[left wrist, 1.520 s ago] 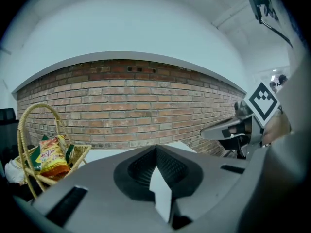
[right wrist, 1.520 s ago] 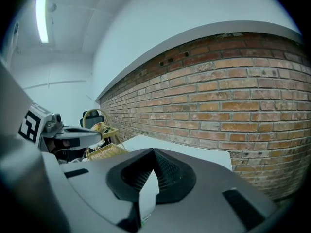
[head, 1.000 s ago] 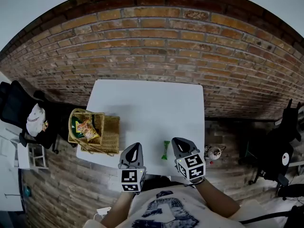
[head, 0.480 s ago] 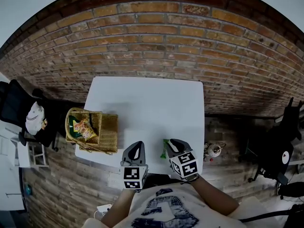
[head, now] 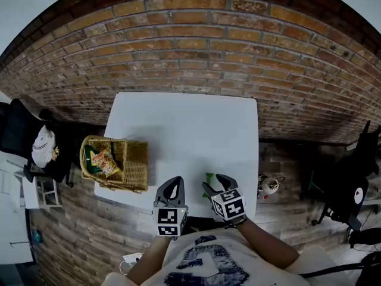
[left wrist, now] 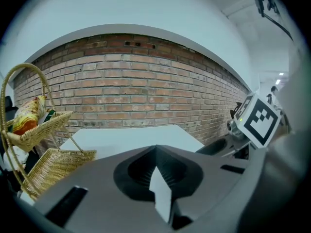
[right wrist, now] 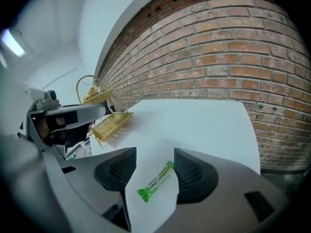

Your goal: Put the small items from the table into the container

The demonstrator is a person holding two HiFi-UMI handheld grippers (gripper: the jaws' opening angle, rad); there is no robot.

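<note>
A thin green packet [right wrist: 155, 182] lies on the white table [head: 184, 130] near its front edge; it also shows in the head view [head: 209, 176]. My right gripper [right wrist: 155, 152] straddles the packet, its jaws opening, with the packet between the pads and neither pad pressing on it. From the head view the right gripper [head: 213, 182] sits low over the table's front right. My left gripper [head: 172, 183] hovers beside it, left of the packet, shut and empty [left wrist: 155, 147]. The wicker basket [head: 136, 167] stands at the table's left edge with snack bags [head: 106, 159] inside.
A brick wall [head: 190, 52] runs behind the table. The basket's tall handle [left wrist: 9, 86] rises at the left of the left gripper view. A black chair [head: 24, 136] stands left of the table, another [head: 351, 183] to the right, and small objects [head: 269, 186] lie on the floor.
The right gripper has come down and leftward onto the green packet, and its jaws have gone from shut to apart around it. The left gripper sank slightly.
</note>
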